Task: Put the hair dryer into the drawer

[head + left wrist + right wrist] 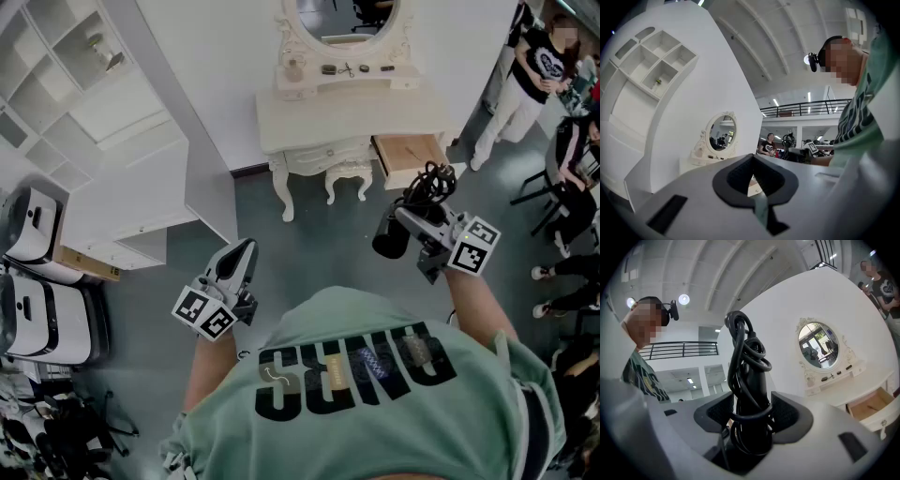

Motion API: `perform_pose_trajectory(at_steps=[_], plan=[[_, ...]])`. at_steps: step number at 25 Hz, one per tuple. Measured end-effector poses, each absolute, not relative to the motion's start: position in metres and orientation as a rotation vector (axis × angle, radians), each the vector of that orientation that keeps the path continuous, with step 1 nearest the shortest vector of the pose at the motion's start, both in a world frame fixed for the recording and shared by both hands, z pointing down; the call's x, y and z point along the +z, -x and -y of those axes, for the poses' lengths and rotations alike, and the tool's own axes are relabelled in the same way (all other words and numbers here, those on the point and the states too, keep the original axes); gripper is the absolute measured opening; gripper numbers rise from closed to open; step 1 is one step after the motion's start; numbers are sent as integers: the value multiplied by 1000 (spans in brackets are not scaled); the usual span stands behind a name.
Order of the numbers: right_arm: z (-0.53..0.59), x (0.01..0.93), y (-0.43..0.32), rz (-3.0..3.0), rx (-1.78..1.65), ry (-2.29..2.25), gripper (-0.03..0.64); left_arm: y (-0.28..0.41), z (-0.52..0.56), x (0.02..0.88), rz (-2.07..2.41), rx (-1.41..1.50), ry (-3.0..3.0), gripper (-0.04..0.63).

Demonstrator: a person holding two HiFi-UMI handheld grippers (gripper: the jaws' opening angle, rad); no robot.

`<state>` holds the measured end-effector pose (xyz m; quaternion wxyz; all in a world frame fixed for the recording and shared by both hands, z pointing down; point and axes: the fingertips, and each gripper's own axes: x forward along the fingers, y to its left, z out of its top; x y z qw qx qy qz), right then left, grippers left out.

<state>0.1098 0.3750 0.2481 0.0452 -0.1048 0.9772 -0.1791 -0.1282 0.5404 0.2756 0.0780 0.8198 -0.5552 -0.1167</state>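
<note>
Holding the hair dryer [392, 236], cord wrapped round it, clamped in my right gripper [752, 416], well apart from the desk [319, 117]. The drawer [410, 150] is open, no dryer inside. Left gripper [242, 255] is closed, empty.

A white dressing table [309, 117] with oval mirror [349, 14] stands against a white wall [216, 84] on grey floor [319, 253].

In the right gripper view the hair dryer [751, 376] shows only its cord-wrapped part; the lower end is hidden behind the right claw [751, 417]. In the head view the top edge cuts the mirror [347, 17], the small things [349, 67] on its shelf [314, 84] are too small to name, and the inside of the drawer [412, 150] is partly hidden.
</note>
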Motion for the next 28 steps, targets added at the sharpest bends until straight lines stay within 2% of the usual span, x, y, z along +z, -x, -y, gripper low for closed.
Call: perform_pose_trajectory(at_steps=[17, 28], plan=[[-350, 248, -145, -2963, -533, 316, 242, 94, -514, 272, 1649, -362, -2483, -2], [-316, 239, -227, -2960, -507, 317, 244, 20, -465, 263, 1618, -400, -2467, -2]])
